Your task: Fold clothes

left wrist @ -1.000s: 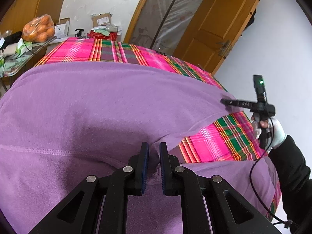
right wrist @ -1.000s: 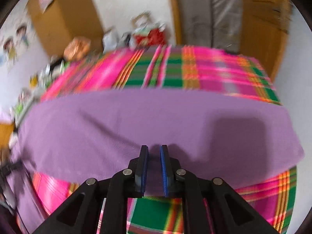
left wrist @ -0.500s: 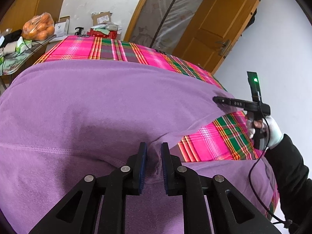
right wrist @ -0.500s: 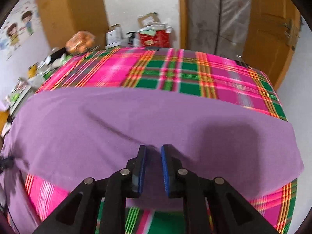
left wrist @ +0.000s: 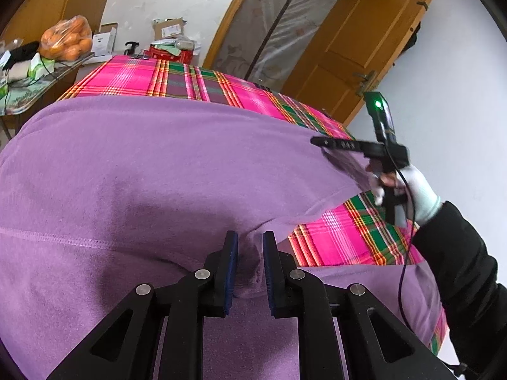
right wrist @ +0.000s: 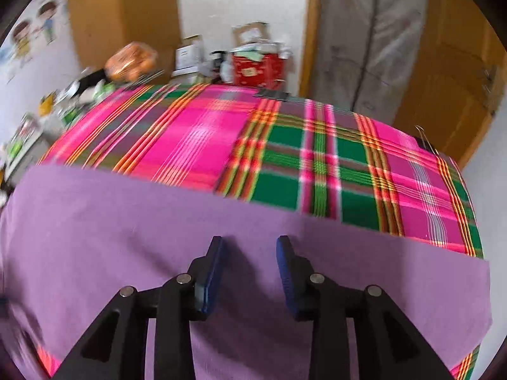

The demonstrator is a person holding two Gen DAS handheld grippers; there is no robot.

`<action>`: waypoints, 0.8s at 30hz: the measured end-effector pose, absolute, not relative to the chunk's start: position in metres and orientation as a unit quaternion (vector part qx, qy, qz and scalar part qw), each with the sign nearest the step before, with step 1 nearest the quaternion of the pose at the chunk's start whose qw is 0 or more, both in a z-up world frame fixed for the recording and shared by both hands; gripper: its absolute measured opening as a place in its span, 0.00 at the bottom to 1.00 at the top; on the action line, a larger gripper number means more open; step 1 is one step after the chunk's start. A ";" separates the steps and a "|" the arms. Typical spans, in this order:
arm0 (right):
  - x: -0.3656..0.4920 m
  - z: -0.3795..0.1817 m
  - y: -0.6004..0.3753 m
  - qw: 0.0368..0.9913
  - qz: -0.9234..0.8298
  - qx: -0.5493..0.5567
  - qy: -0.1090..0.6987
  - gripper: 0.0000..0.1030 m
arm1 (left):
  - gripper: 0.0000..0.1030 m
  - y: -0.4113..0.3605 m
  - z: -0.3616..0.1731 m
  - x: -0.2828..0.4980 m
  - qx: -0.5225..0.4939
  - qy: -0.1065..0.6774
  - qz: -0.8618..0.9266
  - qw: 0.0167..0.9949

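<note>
A purple garment (left wrist: 152,171) lies spread on a table with a pink and green plaid cloth (left wrist: 177,79). My left gripper (left wrist: 248,253) has its jaws slightly apart around a raised fold of the purple fabric at the near edge. My right gripper (right wrist: 250,253) is open above the garment (right wrist: 126,228), with nothing between its fingers. In the left wrist view the right gripper (left wrist: 320,142) is held by a white-gloved hand over the garment's right edge.
A side table at the far left holds a bag of oranges (left wrist: 66,42) and small boxes. A red box (right wrist: 256,69) stands behind the table. A wooden door (left wrist: 358,41) and a plastic-covered doorway are at the back right.
My right gripper has opened and let go of the garment, which now lies flat. My left gripper's jaws have widened slightly around the fold. The folded edge has settled on the table.
</note>
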State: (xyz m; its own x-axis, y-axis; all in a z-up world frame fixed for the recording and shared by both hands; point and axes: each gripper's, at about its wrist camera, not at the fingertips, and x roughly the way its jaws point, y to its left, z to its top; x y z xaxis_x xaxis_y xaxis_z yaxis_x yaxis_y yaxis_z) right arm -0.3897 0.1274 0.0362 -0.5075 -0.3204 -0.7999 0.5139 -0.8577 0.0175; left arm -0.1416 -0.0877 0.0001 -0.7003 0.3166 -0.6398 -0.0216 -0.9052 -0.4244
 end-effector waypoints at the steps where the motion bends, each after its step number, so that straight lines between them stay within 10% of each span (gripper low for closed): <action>1: -0.389 0.035 0.124 0.258 -0.859 0.429 0.110 0.33 | 0.16 -0.089 0.000 -0.142 -0.375 -0.198 0.901 0.092; 7: -0.388 0.027 0.078 0.277 -0.854 0.411 0.159 0.35 | 0.16 -0.092 0.001 -0.143 -0.374 -0.207 0.900 0.088; 10: -0.407 0.027 0.080 0.244 -0.857 0.433 0.131 0.56 | 0.16 -0.094 -0.002 -0.143 -0.377 -0.209 0.899 0.084; 24: -0.336 0.037 0.183 0.210 -0.842 0.491 0.071 0.39 | 0.19 -0.096 -0.001 -0.141 -0.375 -0.205 0.902 0.064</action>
